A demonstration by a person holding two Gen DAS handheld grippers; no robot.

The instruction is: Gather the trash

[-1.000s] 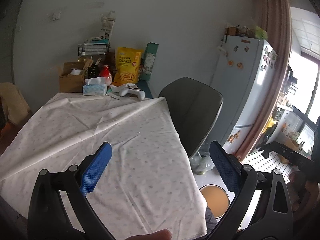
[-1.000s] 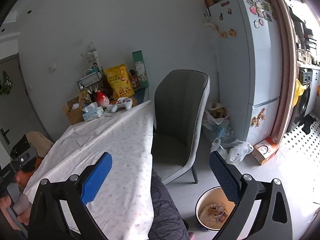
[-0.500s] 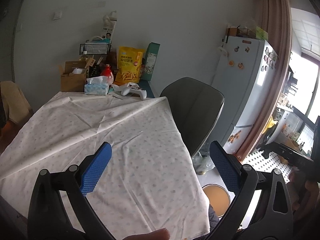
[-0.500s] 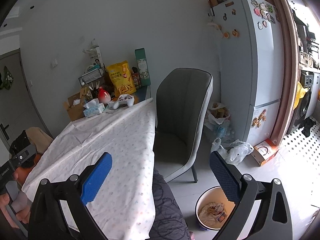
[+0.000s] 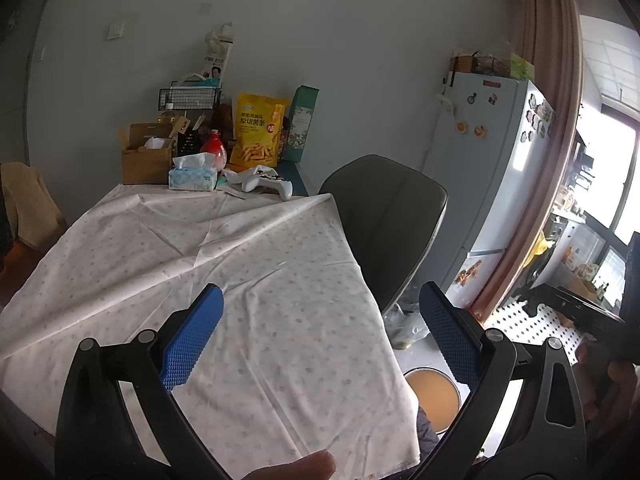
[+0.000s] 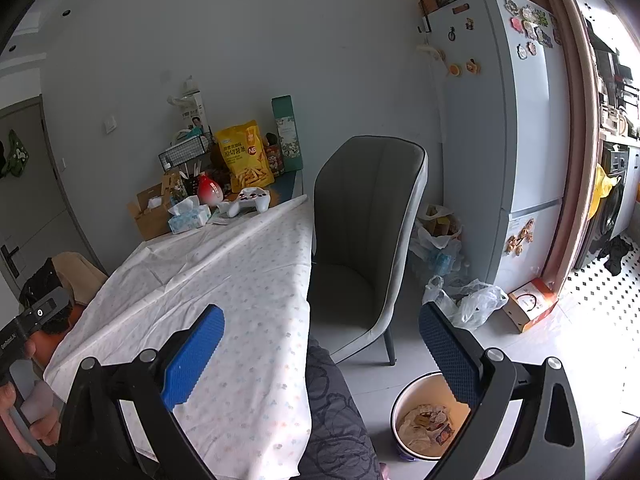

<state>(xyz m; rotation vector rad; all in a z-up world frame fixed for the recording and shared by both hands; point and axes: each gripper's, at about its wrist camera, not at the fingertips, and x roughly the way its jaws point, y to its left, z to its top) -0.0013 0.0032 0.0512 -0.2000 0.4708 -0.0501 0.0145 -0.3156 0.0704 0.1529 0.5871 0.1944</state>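
Note:
A round trash bin (image 6: 424, 420) stands on the floor by the table's near right corner, with wrappers inside; its rim also shows in the left wrist view (image 5: 434, 396). My left gripper (image 5: 320, 328) is open and empty above the white tablecloth (image 5: 200, 260). My right gripper (image 6: 320, 340) is open and empty, held above the table edge and the bin. Small paper scraps (image 5: 236, 192) lie near a white game controller (image 5: 268, 184) at the table's far end.
A grey chair (image 6: 360, 240) stands at the table's right side. A tissue box (image 5: 192, 176), cardboard box (image 5: 146, 158), yellow snack bag (image 5: 256, 136) and red bottle (image 5: 212, 148) crowd the far end. A fridge (image 6: 504, 120) and plastic bags (image 6: 460, 300) stand to the right.
Both grippers have drifted slightly, staying open. The view of the table and bin shifts only a little.

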